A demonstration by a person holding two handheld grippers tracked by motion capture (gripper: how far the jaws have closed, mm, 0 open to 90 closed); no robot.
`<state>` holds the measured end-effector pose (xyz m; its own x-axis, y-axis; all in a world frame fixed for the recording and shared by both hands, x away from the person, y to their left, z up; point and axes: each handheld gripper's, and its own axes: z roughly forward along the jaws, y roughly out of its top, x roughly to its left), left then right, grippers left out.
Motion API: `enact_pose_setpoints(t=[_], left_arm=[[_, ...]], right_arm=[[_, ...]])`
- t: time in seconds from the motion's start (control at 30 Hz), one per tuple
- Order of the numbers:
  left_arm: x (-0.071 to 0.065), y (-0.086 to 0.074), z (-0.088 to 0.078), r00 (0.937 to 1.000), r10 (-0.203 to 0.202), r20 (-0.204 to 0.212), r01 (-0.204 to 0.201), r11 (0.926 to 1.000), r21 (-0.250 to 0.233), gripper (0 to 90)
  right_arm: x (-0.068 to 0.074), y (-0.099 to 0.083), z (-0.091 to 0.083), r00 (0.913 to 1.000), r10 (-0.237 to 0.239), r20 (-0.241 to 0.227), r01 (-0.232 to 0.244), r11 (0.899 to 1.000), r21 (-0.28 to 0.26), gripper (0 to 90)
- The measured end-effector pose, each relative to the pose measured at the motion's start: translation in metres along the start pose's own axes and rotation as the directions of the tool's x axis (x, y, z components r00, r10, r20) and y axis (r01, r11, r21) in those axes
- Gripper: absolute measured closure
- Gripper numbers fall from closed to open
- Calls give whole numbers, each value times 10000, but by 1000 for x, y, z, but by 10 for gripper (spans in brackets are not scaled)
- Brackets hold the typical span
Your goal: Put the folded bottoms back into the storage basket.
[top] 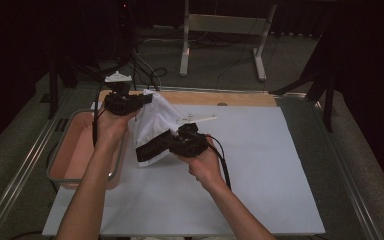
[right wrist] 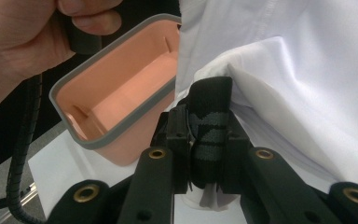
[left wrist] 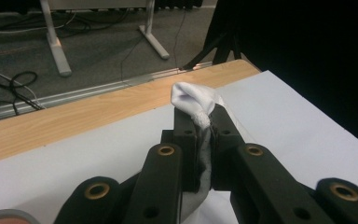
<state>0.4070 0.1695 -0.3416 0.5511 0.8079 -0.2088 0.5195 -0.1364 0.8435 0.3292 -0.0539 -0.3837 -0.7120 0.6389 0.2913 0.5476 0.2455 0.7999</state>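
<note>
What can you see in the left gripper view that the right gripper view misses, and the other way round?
The left gripper view alone has the wooden table edge and the floor cables. The right gripper view alone has the pink bin, the garment's black waistband and the other hand. Both share black jaws shut on the white garment.

Left tongs (top: 147,98) and right tongs (top: 152,146) both clamped, raised

Both forearms are bare, no sleeves visible. The left gripper (top: 147,97) and right gripper (top: 152,146) are black, with brass-coloured rivets on the linkages; each carries a pale three-cornered plate and a black ribbed cable
</note>
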Motion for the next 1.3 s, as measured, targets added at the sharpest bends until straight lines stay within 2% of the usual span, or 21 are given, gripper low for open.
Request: enact_pose_setpoints(t=[0.53,1.0,1.3], left_arm=[[7,6,-13,9995,16,-307,-18,10000,-73,850],[13,16,-22,9986,102,-514,-105,9999,-51,850],[19,21,-25,9983,186,-558,-189,9998,-48,849]], right_arm=[[8,9,4,9998,-18,-194,15,9999,-163,786],[16,20,6,9998,-157,-145,153,9994,-303,786],[19,27,11,9996,-30,-297,17,9991,-429,786]])
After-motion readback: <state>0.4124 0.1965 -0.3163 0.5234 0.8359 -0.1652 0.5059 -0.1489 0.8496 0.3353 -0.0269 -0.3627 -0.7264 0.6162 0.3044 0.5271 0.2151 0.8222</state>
